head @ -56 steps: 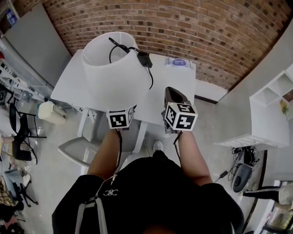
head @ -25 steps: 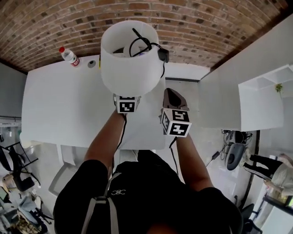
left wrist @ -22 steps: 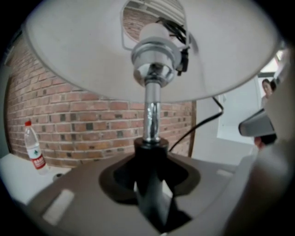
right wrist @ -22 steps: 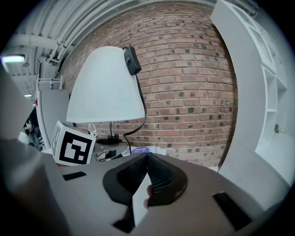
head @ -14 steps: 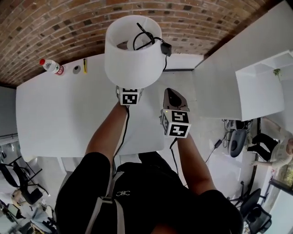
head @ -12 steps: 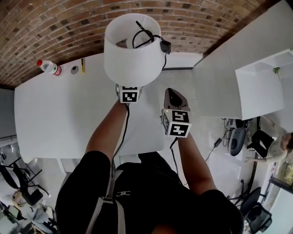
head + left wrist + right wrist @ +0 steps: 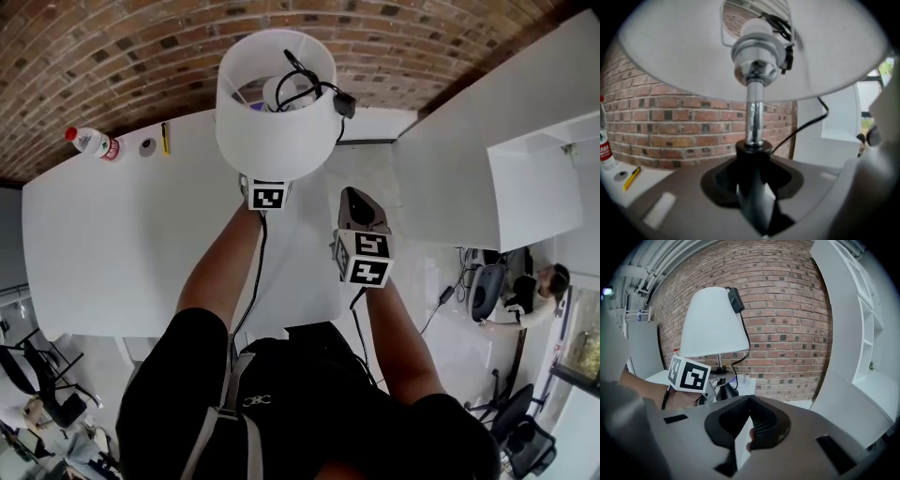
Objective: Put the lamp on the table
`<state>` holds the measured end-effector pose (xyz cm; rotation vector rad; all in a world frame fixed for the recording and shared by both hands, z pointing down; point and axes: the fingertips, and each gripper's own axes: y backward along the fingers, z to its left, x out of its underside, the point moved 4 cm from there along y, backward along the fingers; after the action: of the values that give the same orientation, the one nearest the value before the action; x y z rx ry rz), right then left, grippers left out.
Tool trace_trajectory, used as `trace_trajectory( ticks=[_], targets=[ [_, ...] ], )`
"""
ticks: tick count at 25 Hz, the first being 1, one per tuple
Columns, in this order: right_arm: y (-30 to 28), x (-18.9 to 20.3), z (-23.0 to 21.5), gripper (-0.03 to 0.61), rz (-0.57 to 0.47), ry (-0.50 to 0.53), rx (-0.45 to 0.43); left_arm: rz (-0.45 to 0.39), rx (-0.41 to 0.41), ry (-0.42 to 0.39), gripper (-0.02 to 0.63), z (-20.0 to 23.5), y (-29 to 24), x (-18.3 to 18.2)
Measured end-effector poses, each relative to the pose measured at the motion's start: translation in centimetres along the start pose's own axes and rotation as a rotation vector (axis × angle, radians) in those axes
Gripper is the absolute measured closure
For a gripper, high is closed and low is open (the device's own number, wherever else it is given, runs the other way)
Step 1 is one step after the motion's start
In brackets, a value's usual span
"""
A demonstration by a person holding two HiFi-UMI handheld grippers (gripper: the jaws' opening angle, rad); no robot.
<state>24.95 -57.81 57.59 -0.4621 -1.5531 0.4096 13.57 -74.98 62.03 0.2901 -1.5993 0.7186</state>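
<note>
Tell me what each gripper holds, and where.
Left gripper grips the white-shaded chrome-stemmed lamp at its black base; right gripper holds nothing.

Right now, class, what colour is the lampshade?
The lampshade is white; the right gripper view shows it best.
</note>
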Motion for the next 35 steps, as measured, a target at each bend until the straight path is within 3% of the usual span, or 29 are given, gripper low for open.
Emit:
trace_trajectory(
  ticks=[13, 18, 23, 26, 28, 33, 35],
  targets=[
    [-1.2, 1.3, -0.9, 0.581, 0.024, -0.004, 0.001, -0.092, -0.009, 0.005, 0.48, 0.2, -0.3, 0.0],
    [-1.7, 1.1, -0.8, 0.581, 0.028, -0.047, -0.021, -0.065, -0.023, -0.028, 0.474, -0.1, -0.1, 0.1],
    [-1.7, 0.8, -0.5, 0.581, 0.048, -0.14, -0.087, -0.011, -0.028, -0.05, 0.425, -0.4, 1.4, 1.2],
    [-1.3, 0.3, -0.1, 0.581, 0.041, -0.119, -0.11, 0.007, -0.044, -0.011, 0.426, -0.4, 3.5, 1.5],
    [-0.8, -0.1, 0.8, 0.581, 0.026, -0.104, -0.146, 0.009, -0.057, 0.03, 0.441, -0.3, 5.4, 1.3],
    [0.6, -1.9, 2.8, 0.581, -0.013, -0.103, -0.193, 0.053, -0.109, 0.045, 0.61, -0.1, 10.1, 0.9],
    [1.4, -2.4, 3.7, 0.581, -0.024, -0.087, -0.197, 0.068, -0.121, 0.048, 0.612, -0.2, 12.1, 0.8]
  ],
)
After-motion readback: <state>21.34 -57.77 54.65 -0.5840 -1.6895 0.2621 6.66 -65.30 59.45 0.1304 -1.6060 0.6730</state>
